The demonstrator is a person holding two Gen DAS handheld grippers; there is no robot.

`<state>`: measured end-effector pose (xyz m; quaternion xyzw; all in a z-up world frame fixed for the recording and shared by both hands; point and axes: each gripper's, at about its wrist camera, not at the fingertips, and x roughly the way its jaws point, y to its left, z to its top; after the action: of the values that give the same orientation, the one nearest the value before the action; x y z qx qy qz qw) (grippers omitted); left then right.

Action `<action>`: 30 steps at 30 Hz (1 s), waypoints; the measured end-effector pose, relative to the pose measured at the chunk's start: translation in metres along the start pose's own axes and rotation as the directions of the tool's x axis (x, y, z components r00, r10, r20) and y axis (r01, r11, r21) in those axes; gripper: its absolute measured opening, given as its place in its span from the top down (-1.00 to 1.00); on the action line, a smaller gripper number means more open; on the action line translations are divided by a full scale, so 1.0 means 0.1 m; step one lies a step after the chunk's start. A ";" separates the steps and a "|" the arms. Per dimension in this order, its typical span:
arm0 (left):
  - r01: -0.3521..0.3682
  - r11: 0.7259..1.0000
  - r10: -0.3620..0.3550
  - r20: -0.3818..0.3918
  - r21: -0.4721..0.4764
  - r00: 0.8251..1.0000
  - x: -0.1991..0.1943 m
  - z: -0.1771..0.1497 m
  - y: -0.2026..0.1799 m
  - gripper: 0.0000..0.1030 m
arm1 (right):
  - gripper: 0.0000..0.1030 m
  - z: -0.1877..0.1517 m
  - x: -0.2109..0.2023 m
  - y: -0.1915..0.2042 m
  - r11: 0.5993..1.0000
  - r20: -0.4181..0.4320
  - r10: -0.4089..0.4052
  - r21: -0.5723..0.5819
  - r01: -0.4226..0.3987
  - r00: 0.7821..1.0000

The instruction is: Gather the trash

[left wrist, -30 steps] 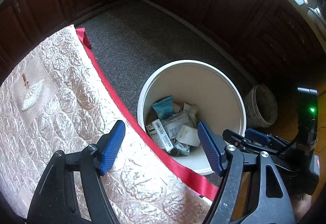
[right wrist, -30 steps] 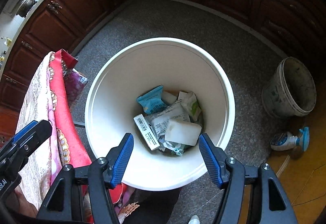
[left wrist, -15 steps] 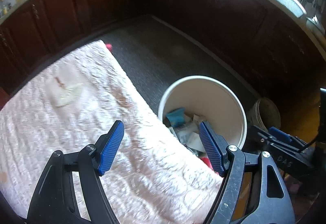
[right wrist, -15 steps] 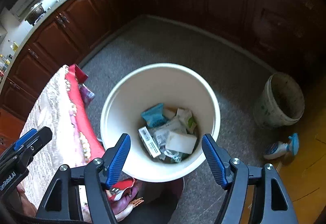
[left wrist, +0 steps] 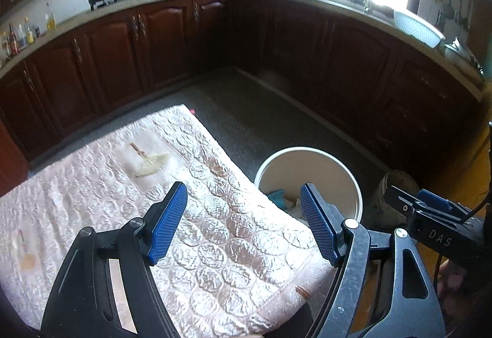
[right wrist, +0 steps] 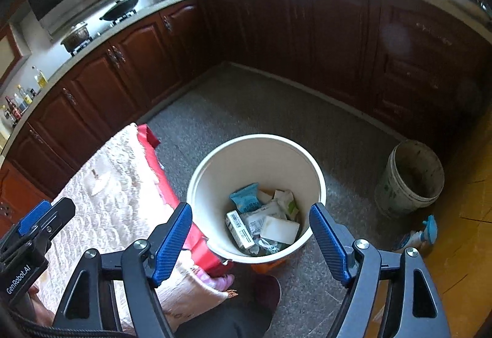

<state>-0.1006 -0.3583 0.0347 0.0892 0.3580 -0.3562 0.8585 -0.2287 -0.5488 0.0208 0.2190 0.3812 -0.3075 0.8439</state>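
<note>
Right wrist view says it's mostly done: white bin (right wrist: 256, 150) at frame centre already holds wrappers and a box (right wrist: 264, 222). Right claw (right wrist: 250, 241) has just been opening, empty; left claw (left wrist: 243, 222) wide, empty. Quilted bench cover (left wrist: 129, 199) at lower left looks bare of trash.

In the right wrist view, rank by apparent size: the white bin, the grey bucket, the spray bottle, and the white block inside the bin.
Largest to smallest as they look:
1. white bin
2. grey bucket
3. white block
4. spray bottle

The last two look close in size, so their order is unsure.
</note>
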 end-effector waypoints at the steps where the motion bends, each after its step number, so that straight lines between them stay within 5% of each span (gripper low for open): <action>1: -0.003 1.000 0.003 0.015 0.002 1.000 -0.07 -0.01 -0.01 -0.46 | -0.48 -0.02 -0.07 0.02 1.000 0.012 -0.002 -0.003 0.002 1.000; 10: -0.013 1.000 0.015 0.139 -0.014 0.990 -0.58 -0.05 0.10 -0.46 | -0.61 -0.10 -0.70 0.28 0.997 0.171 -0.032 -0.068 0.044 0.985; 17: -0.040 0.999 0.046 0.241 -0.029 0.969 -0.97 -0.06 0.20 -0.46 | -0.79 -0.16 -1.23 0.45 0.993 0.332 -0.029 -0.099 0.066 0.943; 30: -0.038 0.998 0.053 0.307 -0.055 0.950 -1.20 -0.09 0.29 -0.46 | -0.82 -0.26 -1.57 0.69 0.990 0.423 0.018 -0.132 0.042 0.906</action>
<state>-0.1442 -0.2681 0.1067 0.0200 0.2262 -0.3373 0.9136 -0.2764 -0.4290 0.1359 0.0858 0.2108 -0.3256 0.9177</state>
